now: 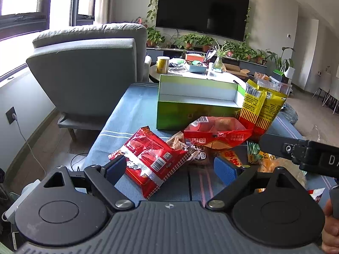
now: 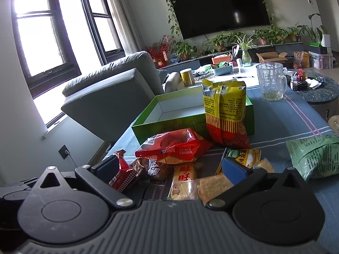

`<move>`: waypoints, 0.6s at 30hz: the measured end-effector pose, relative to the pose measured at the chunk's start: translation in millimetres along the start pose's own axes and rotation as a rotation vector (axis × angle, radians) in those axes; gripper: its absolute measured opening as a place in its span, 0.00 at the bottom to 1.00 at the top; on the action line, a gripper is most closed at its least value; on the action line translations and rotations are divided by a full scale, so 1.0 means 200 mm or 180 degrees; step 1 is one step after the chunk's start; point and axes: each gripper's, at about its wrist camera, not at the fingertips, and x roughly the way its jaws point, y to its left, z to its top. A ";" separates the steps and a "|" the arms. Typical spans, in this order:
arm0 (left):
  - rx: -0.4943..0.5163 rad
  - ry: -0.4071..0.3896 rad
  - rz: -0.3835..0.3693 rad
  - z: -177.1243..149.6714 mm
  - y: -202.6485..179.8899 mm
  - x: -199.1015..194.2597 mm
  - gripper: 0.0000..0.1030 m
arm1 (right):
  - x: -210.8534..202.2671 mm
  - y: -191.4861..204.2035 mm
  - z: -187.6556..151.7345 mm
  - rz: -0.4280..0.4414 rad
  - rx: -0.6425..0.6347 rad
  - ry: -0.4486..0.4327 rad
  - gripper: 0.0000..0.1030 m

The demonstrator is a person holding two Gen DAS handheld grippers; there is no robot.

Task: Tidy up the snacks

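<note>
Snack packets (image 1: 151, 155) on blue-clothed table (image 1: 135, 108), living room.

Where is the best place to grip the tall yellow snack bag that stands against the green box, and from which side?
Probably the crimped top seal of the yellow snack bag, approached from above: it stands upright against the green box, so the flat top edge is free while its base is crowded by other packets.

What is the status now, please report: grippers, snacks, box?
Left gripper open, right gripper open, nothing held. Snack packets piled on table, green box empty. Yellow packet leans on box front.
</note>
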 end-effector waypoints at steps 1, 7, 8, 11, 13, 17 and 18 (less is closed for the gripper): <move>0.0000 0.0000 -0.0003 0.00 0.00 0.00 0.86 | 0.00 0.00 0.00 -0.0004 0.0001 0.0009 0.88; -0.0002 0.0001 -0.0002 0.00 0.00 0.00 0.86 | 0.01 0.00 0.00 -0.0011 -0.0007 0.0023 0.88; -0.0004 0.0001 -0.0002 0.00 0.00 0.00 0.86 | 0.01 0.01 0.00 -0.0011 -0.0011 0.0024 0.88; -0.0006 0.0002 0.0001 0.00 0.01 0.00 0.86 | 0.01 0.01 -0.01 -0.0010 -0.0016 0.0029 0.88; -0.0005 0.0003 -0.0003 0.00 0.01 0.00 0.86 | 0.01 0.01 -0.01 -0.0013 -0.0009 0.0034 0.88; -0.0005 0.0003 -0.0001 0.00 0.01 0.00 0.86 | 0.01 0.01 0.00 -0.0025 -0.0002 0.0036 0.88; -0.0005 0.0003 -0.0002 0.00 0.01 0.00 0.86 | 0.01 0.01 0.00 -0.0027 -0.0002 0.0035 0.88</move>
